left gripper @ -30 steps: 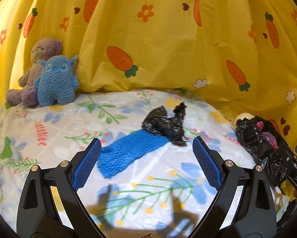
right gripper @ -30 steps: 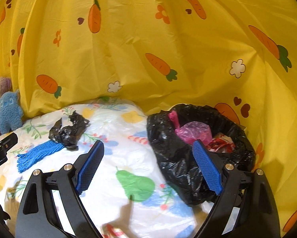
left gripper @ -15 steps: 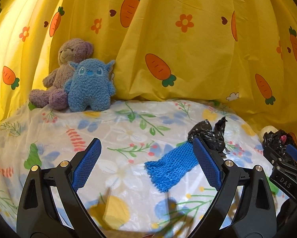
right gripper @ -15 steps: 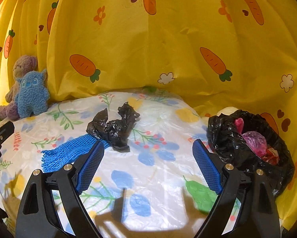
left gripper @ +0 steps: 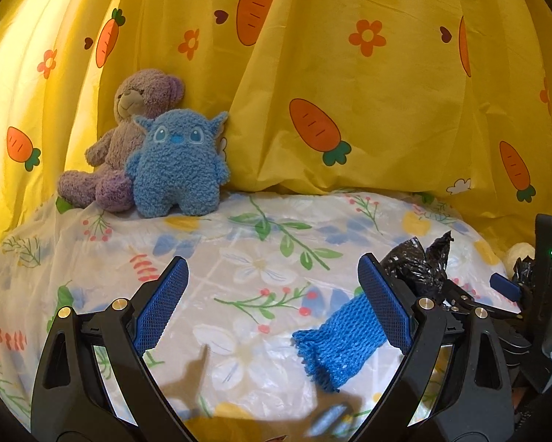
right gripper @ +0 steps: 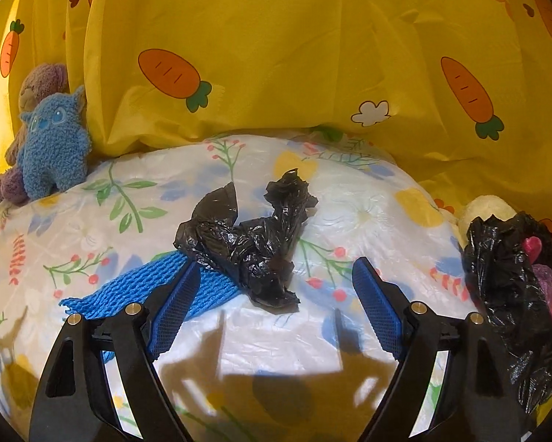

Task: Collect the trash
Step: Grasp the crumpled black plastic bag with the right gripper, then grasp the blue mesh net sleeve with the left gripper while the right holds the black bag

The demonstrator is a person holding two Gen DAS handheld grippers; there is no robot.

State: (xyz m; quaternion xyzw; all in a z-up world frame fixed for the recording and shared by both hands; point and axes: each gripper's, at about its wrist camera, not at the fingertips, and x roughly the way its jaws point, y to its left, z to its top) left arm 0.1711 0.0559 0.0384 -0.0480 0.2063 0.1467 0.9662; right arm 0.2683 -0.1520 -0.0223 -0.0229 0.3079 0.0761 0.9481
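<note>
A crumpled black plastic bag (right gripper: 250,235) lies on the flowered table cover (right gripper: 368,221), partly on top of a blue foam net (right gripper: 136,287). My right gripper (right gripper: 272,302) hovers just in front of the crumpled bag; its jaws are wide and closing, with the bag's near end in line with the gap, nothing pressed. A black trash bag (right gripper: 508,276) holding pink scraps stands at the right. In the left wrist view my left gripper (left gripper: 272,305) is open over bare cover, with the blue net (left gripper: 342,335) and the crumpled bag (left gripper: 419,265) by its right finger.
A purple teddy bear (left gripper: 128,136) and a blue plush monster (left gripper: 176,162) sit at the back left against the yellow carrot-print curtain (left gripper: 349,73). A pale round object (right gripper: 486,210) lies behind the trash bag. The right gripper's body (left gripper: 548,294) fills the left view's right edge.
Both views have swung left. The right gripper left the trash bag and now faces the crumpled black bag up close. The left gripper shifted left, away from the net and bag, towards the plush toys.
</note>
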